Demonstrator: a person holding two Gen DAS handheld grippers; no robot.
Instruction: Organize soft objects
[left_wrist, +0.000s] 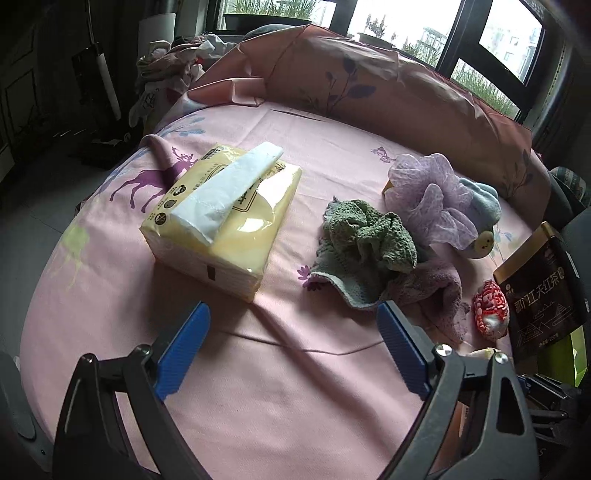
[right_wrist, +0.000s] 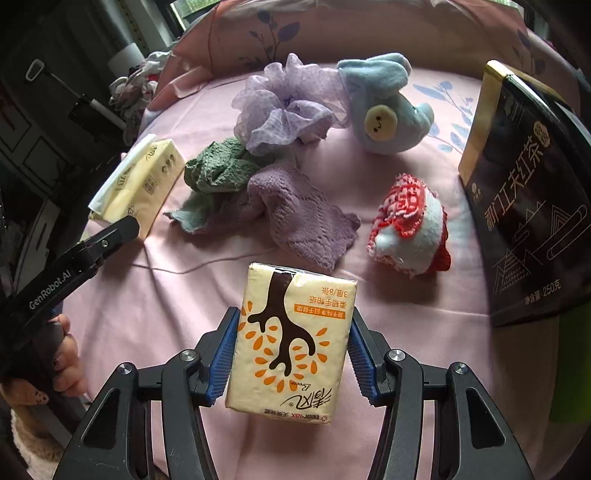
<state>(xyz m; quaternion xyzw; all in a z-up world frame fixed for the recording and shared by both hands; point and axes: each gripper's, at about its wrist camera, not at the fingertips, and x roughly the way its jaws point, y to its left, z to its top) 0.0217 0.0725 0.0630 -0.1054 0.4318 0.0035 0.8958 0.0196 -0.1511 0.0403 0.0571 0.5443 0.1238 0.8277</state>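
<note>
My right gripper (right_wrist: 293, 325) is shut on a small cream tissue pack (right_wrist: 291, 343) with a brown tree print, held just above the pink sheet. My left gripper (left_wrist: 293, 314) is open and empty, low over the sheet, in front of a large yellow tissue pack (left_wrist: 225, 218), which also shows in the right wrist view (right_wrist: 144, 184). Ahead lie a green cloth (right_wrist: 218, 170), a purple knit cloth (right_wrist: 299, 218), a lilac mesh bath puff (right_wrist: 288, 107), a blue plush toy (right_wrist: 388, 110) and a red-and-white knit toy (right_wrist: 410, 225).
A black tea box (right_wrist: 528, 206) stands at the right edge. A pink floral pillow (left_wrist: 388, 92) lines the far side of the bed. Clothes (left_wrist: 170, 70) are piled at the far left. The floor drops away on the left.
</note>
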